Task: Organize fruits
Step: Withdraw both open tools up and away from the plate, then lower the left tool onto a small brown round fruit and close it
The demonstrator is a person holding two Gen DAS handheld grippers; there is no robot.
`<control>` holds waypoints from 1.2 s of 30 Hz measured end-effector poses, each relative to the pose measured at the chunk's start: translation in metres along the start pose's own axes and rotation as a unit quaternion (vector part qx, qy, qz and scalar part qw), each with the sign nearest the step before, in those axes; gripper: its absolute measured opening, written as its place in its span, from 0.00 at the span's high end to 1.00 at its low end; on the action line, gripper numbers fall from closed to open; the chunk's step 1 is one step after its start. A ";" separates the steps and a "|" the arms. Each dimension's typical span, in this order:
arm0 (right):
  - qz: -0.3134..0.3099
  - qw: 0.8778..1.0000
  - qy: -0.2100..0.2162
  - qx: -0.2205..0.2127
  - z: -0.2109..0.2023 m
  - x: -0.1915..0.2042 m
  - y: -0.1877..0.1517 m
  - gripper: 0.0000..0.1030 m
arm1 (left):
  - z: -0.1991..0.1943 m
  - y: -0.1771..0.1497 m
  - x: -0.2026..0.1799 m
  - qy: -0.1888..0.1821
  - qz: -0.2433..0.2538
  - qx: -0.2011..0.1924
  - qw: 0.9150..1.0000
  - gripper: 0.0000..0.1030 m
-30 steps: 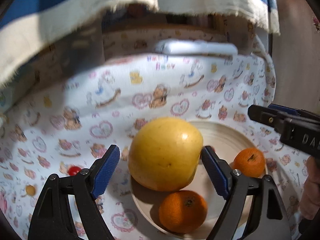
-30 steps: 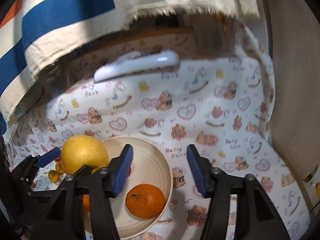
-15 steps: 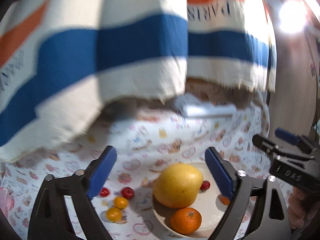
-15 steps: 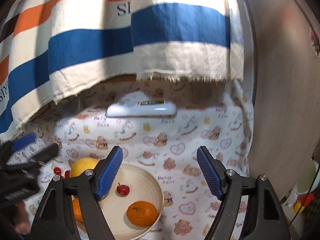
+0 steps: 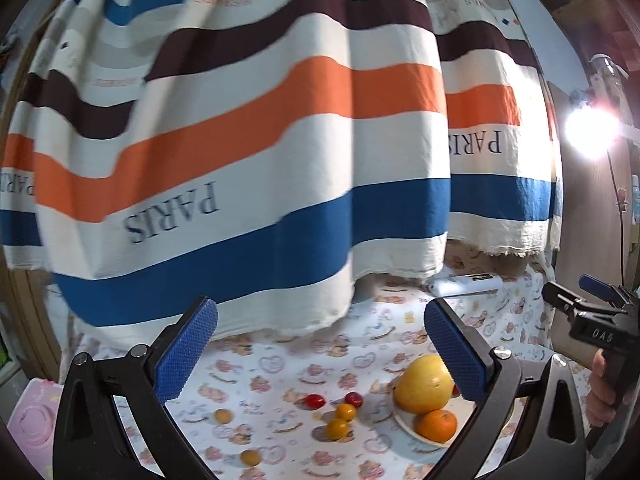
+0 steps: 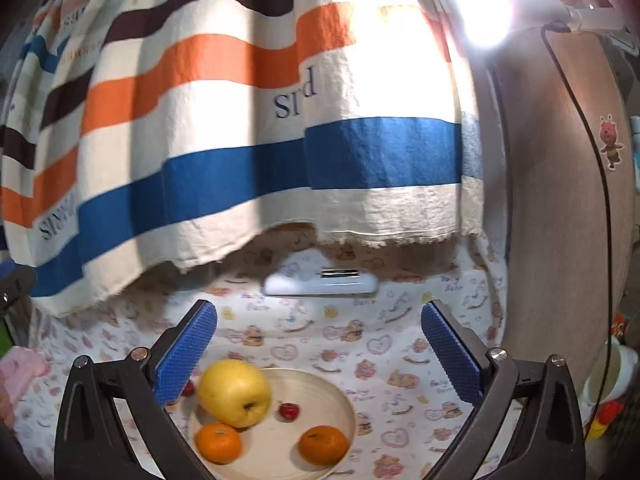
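Both grippers, left (image 5: 320, 354) and right (image 6: 319, 350), opening, empty.
Pomelo (image 6: 234, 393) and oranges (image 6: 323, 444) share the bowl (image 6: 344, 404); small fruits (image 5: 345, 412) beside it probably await sorting.

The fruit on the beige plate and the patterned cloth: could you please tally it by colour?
Large yellow round fruit: 1
Orange tangerines: 2
Small red round fruits: 3
Small yellow-orange round fruits: 4
Total: 10

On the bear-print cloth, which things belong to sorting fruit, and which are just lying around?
Job:
plate
big yellow fruit
two oranges
cherry tomato on plate
loose small fruits

Just there:
white device
striped curtain
lamp
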State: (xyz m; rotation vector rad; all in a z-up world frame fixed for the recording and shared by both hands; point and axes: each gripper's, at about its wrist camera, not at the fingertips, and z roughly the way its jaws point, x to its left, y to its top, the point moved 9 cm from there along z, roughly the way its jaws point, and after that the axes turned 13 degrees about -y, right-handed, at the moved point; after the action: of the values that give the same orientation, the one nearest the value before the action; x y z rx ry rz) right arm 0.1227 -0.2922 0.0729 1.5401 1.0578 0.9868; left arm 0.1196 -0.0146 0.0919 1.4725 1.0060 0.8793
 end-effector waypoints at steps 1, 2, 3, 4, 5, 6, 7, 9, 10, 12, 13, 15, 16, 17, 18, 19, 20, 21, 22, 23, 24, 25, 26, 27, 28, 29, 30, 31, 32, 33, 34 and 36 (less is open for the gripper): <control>0.001 1.000 0.004 0.002 -0.001 0.003 -0.001 0.01 | -0.003 -0.003 0.004 0.004 0.000 0.000 1.000 0.00; 0.000 1.000 0.008 0.002 -0.002 0.006 -0.003 0.01 | -0.006 -0.008 0.007 0.007 0.000 0.002 1.000 0.00; -0.004 1.000 0.012 0.003 -0.002 0.010 -0.005 0.01 | -0.008 -0.012 0.010 0.008 0.001 0.005 1.000 0.00; -0.009 1.000 0.013 0.002 -0.003 0.014 -0.008 0.01 | -0.008 -0.017 0.012 0.009 0.003 0.008 1.000 0.00; -0.015 1.000 0.013 0.000 -0.003 0.017 -0.010 0.01 | -0.009 -0.023 0.015 0.012 0.006 0.012 1.000 0.00; -0.021 1.000 0.012 -0.004 -0.004 0.021 -0.013 0.01 | -0.009 -0.028 0.018 0.016 0.008 0.015 1.000 0.00; -0.027 1.000 0.010 -0.010 -0.005 0.025 -0.016 0.01 | -0.009 -0.034 0.023 0.021 0.009 0.020 1.000 0.00; -0.036 0.999 0.008 -0.016 -0.006 0.032 -0.020 0.01 | -0.008 -0.046 0.032 0.024 0.004 0.028 0.999 0.00; -0.039 0.999 0.008 -0.016 -0.006 0.035 -0.022 0.01 | -0.007 -0.051 0.036 0.025 0.001 0.029 0.999 0.00; -0.045 0.999 0.016 -0.012 -0.006 0.043 -0.029 0.01 | -0.006 -0.060 0.044 0.024 -0.011 0.031 0.999 0.00; -0.049 0.999 0.020 -0.009 -0.005 0.047 -0.032 0.01 | -0.004 -0.064 0.047 0.022 -0.015 0.036 0.999 0.00; -0.060 0.998 0.027 -0.007 -0.005 0.055 -0.040 0.01 | -0.003 -0.068 0.050 0.022 -0.012 0.039 0.999 0.00; -0.068 0.997 0.028 -0.007 -0.005 0.059 -0.044 0.01 | -0.004 -0.069 0.051 0.026 -0.010 0.036 0.999 0.00; -0.076 0.997 0.029 -0.008 -0.004 0.063 -0.048 0.01 | -0.005 -0.070 0.052 0.028 -0.009 0.034 0.999 0.00; -0.081 0.996 0.031 -0.009 -0.004 0.066 -0.051 0.01 | -0.005 -0.071 0.052 0.026 -0.011 0.035 0.999 0.00; -0.085 0.996 0.039 -0.008 -0.004 0.069 -0.055 0.01 | -0.004 -0.073 0.053 0.022 -0.013 0.036 0.999 0.00; -0.084 0.995 0.052 -0.004 -0.003 0.073 -0.059 0.01 | -0.003 -0.074 0.052 0.021 -0.014 0.038 0.999 0.00; -0.081 0.995 0.064 0.001 -0.002 0.075 -0.062 0.01 | -0.002 -0.076 0.052 0.020 -0.012 0.042 0.999 0.00; -0.074 0.994 0.074 0.005 -0.001 0.077 -0.065 0.01 | 0.001 -0.078 0.051 0.017 -0.011 0.049 0.999 0.00; -0.068 0.995 0.077 0.009 -0.001 0.078 -0.067 0.01 | 0.004 -0.080 0.050 0.011 -0.011 0.059 0.998 0.00; -0.065 0.995 0.076 0.010 0.000 0.078 -0.070 0.01 | 0.007 -0.083 0.049 0.002 -0.014 0.070 0.997 0.00; -0.067 0.995 0.073 0.009 0.001 0.079 -0.071 0.01 | 0.009 -0.085 0.050 0.000 -0.019 0.077 0.997 0.00; -0.072 0.995 0.070 0.007 0.001 0.080 -0.072 0.01 | 0.010 -0.087 0.051 0.004 -0.022 0.083 0.996 0.00; -0.077 0.995 0.067 0.007 0.001 0.080 -0.072 0.01 | 0.013 -0.090 0.053 0.009 -0.023 0.094 0.995 0.00; -0.084 0.994 0.065 0.009 0.002 0.081 -0.073 0.01 | 0.015 -0.092 0.054 0.012 -0.023 0.105 0.994 0.00; -0.089 0.994 0.064 0.015 0.003 0.082 -0.075 0.01 | 0.016 -0.094 0.056 0.017 -0.025 0.115 0.993 0.00; -0.092 0.993 0.067 0.027 0.006 0.083 -0.078 0.01 | 0.018 -0.097 0.058 0.023 -0.028 0.124 0.992 0.00; -0.092 0.992 0.073 0.036 0.007 0.083 -0.080 0.01 | 0.020 -0.100 0.061 0.026 -0.032 0.133 0.990 0.00; -0.092 0.991 0.083 0.049 0.010 0.085 -0.083 0.01 | 0.023 -0.104 0.063 0.030 -0.037 0.145 0.988 0.00; -0.093 0.990 0.087 0.058 0.012 0.086 -0.086 0.01 | 0.025 -0.108 0.066 0.032 -0.041 0.156 0.986 0.00; -0.095 0.990 0.087 0.061 0.013 0.086 -0.087 0.01 | 0.027 -0.114 0.070 0.036 -0.047 0.171 0.984 0.00; -0.100 0.989 0.085 0.061 0.014 0.087 -0.089 0.01 | 0.031 -0.123 0.077 0.041 -0.060 0.191 0.979 0.00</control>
State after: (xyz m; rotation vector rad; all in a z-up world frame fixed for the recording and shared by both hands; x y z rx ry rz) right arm 0.1471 -0.2010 -0.0096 1.4332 1.3874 0.9406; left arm 0.1616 0.0512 -0.0346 1.6822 1.3672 0.6880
